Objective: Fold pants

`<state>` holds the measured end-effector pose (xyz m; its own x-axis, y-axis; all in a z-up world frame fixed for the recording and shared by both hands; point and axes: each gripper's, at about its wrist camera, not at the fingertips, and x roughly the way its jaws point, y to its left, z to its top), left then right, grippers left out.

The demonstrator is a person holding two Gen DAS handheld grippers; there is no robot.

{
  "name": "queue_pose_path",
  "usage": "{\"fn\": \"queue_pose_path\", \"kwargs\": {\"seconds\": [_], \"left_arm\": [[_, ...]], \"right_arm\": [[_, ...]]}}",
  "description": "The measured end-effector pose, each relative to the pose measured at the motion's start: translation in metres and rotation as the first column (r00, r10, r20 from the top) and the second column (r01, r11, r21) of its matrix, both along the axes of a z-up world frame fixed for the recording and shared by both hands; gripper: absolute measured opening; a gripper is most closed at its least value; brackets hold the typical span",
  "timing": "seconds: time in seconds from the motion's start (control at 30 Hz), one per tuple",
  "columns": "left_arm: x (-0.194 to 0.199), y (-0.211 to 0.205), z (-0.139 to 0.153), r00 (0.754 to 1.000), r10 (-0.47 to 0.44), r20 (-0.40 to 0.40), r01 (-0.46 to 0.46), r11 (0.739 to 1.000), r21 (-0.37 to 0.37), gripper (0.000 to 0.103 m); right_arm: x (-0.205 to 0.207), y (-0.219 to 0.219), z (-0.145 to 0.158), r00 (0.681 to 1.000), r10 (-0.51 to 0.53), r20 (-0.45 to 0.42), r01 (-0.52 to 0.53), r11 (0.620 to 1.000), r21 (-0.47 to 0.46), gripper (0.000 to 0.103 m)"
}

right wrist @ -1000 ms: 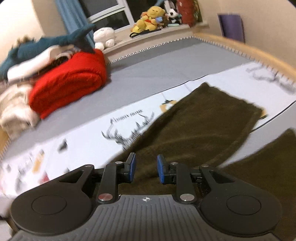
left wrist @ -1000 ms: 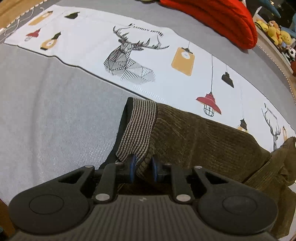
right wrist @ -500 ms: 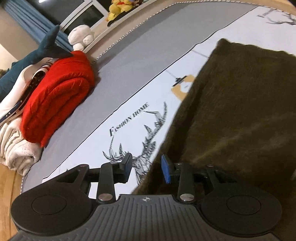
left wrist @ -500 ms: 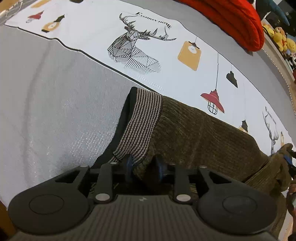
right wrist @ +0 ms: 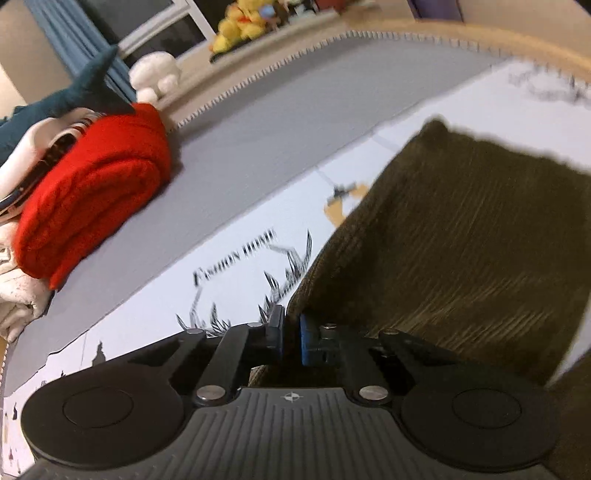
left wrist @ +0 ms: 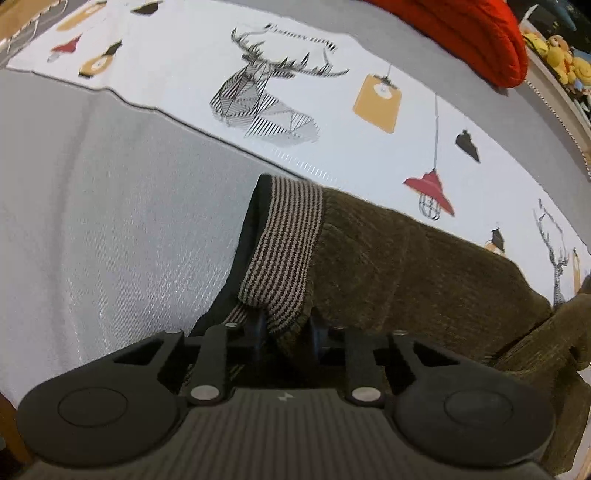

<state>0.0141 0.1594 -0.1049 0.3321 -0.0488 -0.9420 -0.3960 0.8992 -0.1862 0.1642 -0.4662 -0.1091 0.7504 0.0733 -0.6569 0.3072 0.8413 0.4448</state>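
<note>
The pants (left wrist: 406,266) are dark olive corduroy with a striped ribbed cuff (left wrist: 288,243). They lie on a bed, partly on a white printed cloth (left wrist: 303,92). My left gripper (left wrist: 286,326) is shut on the cuff end of a leg, the fabric bunched between its jaws. In the right wrist view the pants (right wrist: 461,240) spread to the right. My right gripper (right wrist: 291,332) is shut on the edge of the pants fabric at its near left corner.
A red folded blanket (right wrist: 92,199) lies at the back left of the grey bed sheet (right wrist: 277,140), also in the left wrist view (left wrist: 472,33). Plush toys (right wrist: 251,22) sit on the far ledge. The bed's wooden rim (right wrist: 480,33) runs along the far side.
My right gripper has closed on the edge of the pants; it was open before. My left gripper keeps its hold on the cuff and has shifted slightly.
</note>
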Motion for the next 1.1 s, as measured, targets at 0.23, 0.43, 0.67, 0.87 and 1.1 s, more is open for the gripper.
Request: {"fn": "queue_pose_path", "kwargs": {"seconds": [0.23,0.43,0.67,0.87,1.1], "left_arm": [[-0.020,0.009,0.032,0.994,0.004,0.106,0.000,0.999,-0.033,0.020],[-0.048,0.018,0.041,0.994,-0.023,0.102,0.026,0.999,-0.030,0.019],[-0.052,0.015,0.026,0.998,-0.065,-0.002,0.065,0.997,0.043,0.025],[-0.047,-0.001,0.058,0.984,-0.058,0.169,0.023,0.980,0.198,0.033],[-0.030,-0.047,0.040,0.957,-0.261,0.130,0.244,0.961,0.130,0.038]], "right_arm": [[-0.097,-0.026,0.084,0.995,-0.015,0.096,0.018,0.999,-0.029,0.007],[-0.204,-0.038,0.076,1.000,0.021,-0.017,-0.022,0.998,-0.062,0.007],[-0.243,-0.029,-0.012,0.843,0.217,-0.492,-0.318,0.939,-0.131,0.008],[-0.239,-0.063,0.044,0.971,0.183,-0.151,-0.200,0.974,-0.107,0.013],[-0.171,-0.041,0.036,0.967,0.224,-0.122,-0.250,0.925,-0.285,0.041]]}}
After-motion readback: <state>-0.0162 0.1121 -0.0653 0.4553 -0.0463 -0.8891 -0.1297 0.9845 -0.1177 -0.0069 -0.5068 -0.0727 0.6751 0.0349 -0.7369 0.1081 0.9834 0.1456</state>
